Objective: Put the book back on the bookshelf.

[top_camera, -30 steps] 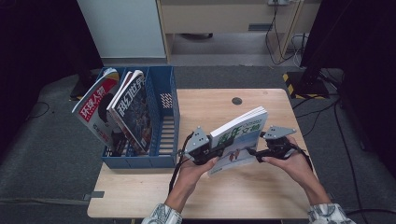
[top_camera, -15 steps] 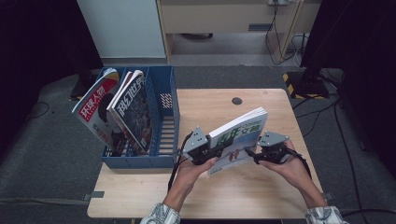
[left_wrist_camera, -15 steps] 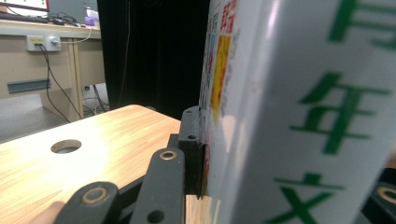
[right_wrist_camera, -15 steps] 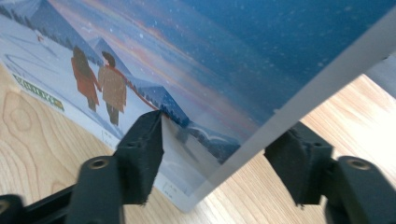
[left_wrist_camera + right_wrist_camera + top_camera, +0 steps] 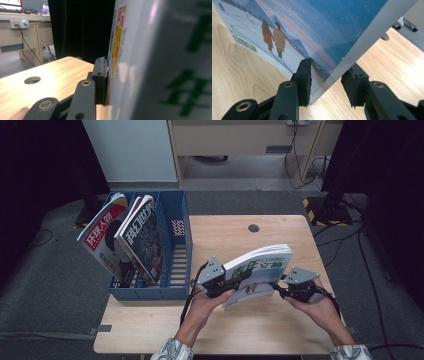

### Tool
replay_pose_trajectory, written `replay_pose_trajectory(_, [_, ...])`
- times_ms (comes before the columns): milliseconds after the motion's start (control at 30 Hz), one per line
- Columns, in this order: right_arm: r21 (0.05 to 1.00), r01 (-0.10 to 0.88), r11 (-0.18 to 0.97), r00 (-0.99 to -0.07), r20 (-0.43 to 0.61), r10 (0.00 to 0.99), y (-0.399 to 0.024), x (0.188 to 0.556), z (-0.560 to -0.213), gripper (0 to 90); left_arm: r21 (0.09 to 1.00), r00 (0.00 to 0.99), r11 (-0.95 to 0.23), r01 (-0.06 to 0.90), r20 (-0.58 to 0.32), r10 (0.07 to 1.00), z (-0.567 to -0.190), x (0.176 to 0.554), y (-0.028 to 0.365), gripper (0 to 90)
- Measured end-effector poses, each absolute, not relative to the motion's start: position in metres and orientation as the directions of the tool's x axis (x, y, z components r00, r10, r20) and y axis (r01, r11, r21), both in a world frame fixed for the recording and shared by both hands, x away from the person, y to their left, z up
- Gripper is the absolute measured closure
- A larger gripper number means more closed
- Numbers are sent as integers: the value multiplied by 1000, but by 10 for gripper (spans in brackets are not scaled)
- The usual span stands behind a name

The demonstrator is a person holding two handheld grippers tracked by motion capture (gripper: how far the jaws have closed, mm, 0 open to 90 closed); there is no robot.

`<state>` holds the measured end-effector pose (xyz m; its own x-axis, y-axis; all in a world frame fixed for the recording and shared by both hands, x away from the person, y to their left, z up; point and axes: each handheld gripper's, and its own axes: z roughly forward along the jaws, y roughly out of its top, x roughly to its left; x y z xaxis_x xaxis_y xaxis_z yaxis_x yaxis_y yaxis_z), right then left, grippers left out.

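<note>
A thick white-covered book with green characters and a snowy picture on its front (image 5: 257, 272) was held tilted above the front middle of the light wooden surface (image 5: 235, 232), its spine side turned up and back, its lower edge close to the wood. The left gripper (image 5: 220, 285) clamped the book's left end; in the left gripper view one black finger (image 5: 100, 75) lay flat against the glossy cover (image 5: 155, 62), while the other finger was hidden behind the book. Those fingers stood at a narrow spread, closed on the book.

The right gripper (image 5: 280, 287) reached in at the book's lower right corner. Its jaws had just been closing, with the corner between them. In the right gripper view the corner of the book (image 5: 329, 60) sat between the two black fingers (image 5: 305, 77): the one on the left of that view touched or nearly touched the printed cover, and the one on the right stood a little apart from the grey edge, so the grip was not fully pressed home. A small picture of two walking figures (image 5: 273, 37) showed on the cover there.

To the left, at the surface's edge, stood a blue plastic file rack with several compartments (image 5: 175, 255). Two magazines (image 5: 122, 240) leaned in its left compartments, tipped outward to the left. A round cable hole (image 5: 253, 228) sat near the back of the surface.
</note>
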<state>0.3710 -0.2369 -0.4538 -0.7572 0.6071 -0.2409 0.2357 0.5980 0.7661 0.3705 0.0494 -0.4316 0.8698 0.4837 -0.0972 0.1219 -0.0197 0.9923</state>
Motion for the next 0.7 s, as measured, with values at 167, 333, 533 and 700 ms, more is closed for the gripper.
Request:
replay_pose_trajectory(167, [769,239,593,-756,-236,610,-236,371,-454,601,992,872,-16,122,-99,480,-432,370,47,666])
replay_pose_trajectory(333, [768,239,594,-756,-237,610,-236,370,-454,600,992,866,-17,122,-98,491,-431,370,46,669])
replay_pose_trajectory(533, [771,236,592,-756,-237,610,-236,370,-454,600,992,852,-5,127,-106,512,-432,369,46,695])
replay_pose_trajectory(700, [775,236,586,-756,-232,612,-236,370,-455,601,990,850,14,138,-126,511,-433,369,46,696])
